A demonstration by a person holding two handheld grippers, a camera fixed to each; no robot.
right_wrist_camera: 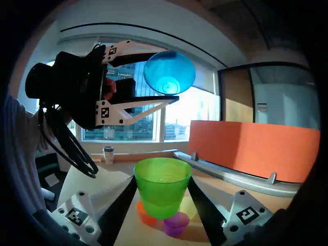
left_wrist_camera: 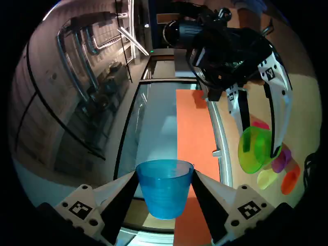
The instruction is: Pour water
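A translucent blue cup sits upright between my left gripper's two fingers, which press on its sides. In the right gripper view the same blue cup appears tipped, mouth toward the camera, held high by the left gripper. A translucent green cup is clamped upright in my right gripper. In the left gripper view the green cup lies tilted, mouth toward me, inside the right gripper at the right.
Several small cups lie on the wooden table below: orange, purple, yellow. An orange partition with a metal rail runs at the right. A paper cup stands by the window. A sleeve is at left.
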